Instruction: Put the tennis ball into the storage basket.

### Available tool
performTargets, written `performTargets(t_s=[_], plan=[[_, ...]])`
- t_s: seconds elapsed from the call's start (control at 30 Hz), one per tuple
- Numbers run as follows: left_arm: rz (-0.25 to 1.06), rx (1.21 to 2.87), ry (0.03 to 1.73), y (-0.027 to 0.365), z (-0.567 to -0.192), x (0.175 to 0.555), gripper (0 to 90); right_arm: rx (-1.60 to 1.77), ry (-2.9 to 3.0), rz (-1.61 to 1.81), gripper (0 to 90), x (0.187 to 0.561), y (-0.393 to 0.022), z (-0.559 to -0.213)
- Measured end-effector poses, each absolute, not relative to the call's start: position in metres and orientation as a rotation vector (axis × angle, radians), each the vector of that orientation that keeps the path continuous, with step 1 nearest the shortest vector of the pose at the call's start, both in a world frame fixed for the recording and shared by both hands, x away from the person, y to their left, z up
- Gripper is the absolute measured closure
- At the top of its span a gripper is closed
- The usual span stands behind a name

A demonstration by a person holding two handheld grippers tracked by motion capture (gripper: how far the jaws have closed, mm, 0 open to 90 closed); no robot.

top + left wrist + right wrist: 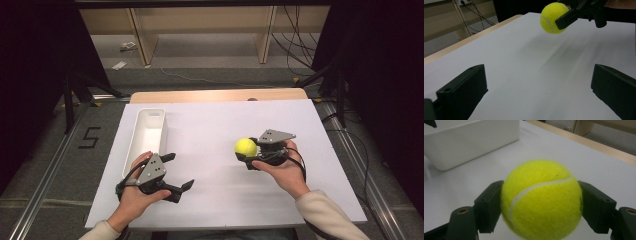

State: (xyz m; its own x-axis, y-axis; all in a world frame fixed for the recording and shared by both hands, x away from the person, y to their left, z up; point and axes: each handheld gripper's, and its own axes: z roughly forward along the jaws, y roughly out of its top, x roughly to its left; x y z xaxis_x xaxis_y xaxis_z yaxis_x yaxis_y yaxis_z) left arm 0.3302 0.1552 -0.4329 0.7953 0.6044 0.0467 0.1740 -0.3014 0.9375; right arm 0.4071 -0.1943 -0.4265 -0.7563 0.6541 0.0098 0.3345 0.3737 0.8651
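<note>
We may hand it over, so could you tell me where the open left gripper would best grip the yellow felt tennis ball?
Probably across the yellow felt tennis ball at its widest, on the bare side facing the left gripper, since the right gripper already clamps two opposite sides.

A bright yellow tennis ball, fuzzy and crossed by a curved white seam, is seen right of centre in the high view, clamped on both sides by the right gripper and lifted clear of the white table, its shadow cast below.
</note>
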Motion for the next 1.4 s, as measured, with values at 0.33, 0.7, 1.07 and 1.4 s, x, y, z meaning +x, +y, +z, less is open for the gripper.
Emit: performTargets(t_s=[0.33, 0.7, 1.07, 1.4], plan=[[0.478, 1.86, 0.593, 0.155, -0.433, 0.33, 0.0, 0.865, 2.305, 1.339, 26.2, 0.408, -0.192, -0.425], [0.476, 1.86, 0.593, 0.155, -0.433, 0.33, 0.0, 0.859, 2.304, 1.344, 26.2, 0.409, -0.189, -0.425], [0.473, 1.858, 0.596, 0.155, -0.433, 0.329, 0.0, 0.859, 2.3, 1.359, 26.2, 0.41, -0.186, -0.423], [0.474, 1.858, 0.597, 0.155, -0.433, 0.329, 0.0, 0.853, 2.306, 1.36, 26.2, 0.411, -0.182, -0.423]])
